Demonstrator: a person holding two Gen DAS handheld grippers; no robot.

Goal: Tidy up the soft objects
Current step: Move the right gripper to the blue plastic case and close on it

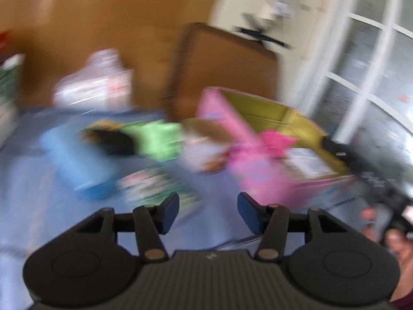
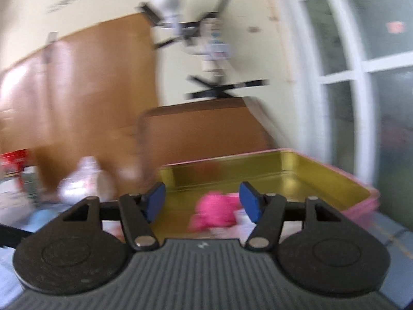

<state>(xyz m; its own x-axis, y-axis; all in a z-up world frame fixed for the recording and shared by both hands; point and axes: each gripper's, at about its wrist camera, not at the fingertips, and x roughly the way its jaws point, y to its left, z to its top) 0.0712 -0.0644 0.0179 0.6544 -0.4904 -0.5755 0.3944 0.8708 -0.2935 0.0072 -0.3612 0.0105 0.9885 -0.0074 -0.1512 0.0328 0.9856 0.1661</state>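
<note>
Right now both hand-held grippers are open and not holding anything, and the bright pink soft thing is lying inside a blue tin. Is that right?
Nearly. The tin is not blue: the right wrist view shows its inside gold-yellow with a pink outer rim. The rest holds: the bright pink soft thing lies inside it, and both the left hand-held gripper and right hand-held gripper are open and empty.

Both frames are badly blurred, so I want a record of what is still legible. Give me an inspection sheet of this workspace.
Surface: blue table covering.
Job's things: pink tin with gold interior, open; bright pink soft item inside; green soft item and light blue item on the covering.
Clutter: clear plastic bag; printed packet, detail unreadable.
Grippers: left gripper open, empty; right gripper open, empty, above the tin.
Cables: nothing seen.
Surroundings: wooden panel, white-framed window.
</note>
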